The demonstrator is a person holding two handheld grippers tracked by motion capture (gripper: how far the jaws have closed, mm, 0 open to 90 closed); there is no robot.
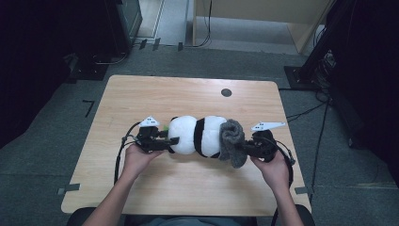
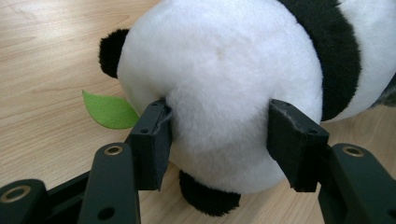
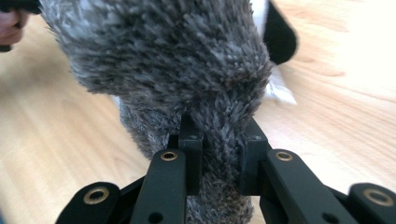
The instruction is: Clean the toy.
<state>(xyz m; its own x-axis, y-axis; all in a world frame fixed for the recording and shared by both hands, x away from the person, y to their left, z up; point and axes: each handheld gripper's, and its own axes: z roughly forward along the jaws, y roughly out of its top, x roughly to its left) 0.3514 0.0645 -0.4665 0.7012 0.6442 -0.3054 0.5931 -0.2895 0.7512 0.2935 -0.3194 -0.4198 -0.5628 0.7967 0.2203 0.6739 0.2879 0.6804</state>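
In the high view the toy panda (image 1: 195, 135) lies at the table (image 1: 141, 99) centre, in the left gripper view the left gripper (image 2: 219, 135) clamps its white body, and in the right gripper view the right gripper (image 3: 219, 149) pinches the grey sock (image 3: 163, 60).

The right gripper (image 3: 219, 154) has its two black jaws pinched tight on a fold of fuzzy grey fabric (image 3: 168, 56), which bulges up just beyond the tips and hangs down between the jaws. Past the fabric to the gripper's right, a black-and-white plush toy (image 3: 278, 32) peeks out over the wooden table (image 3: 336, 112).
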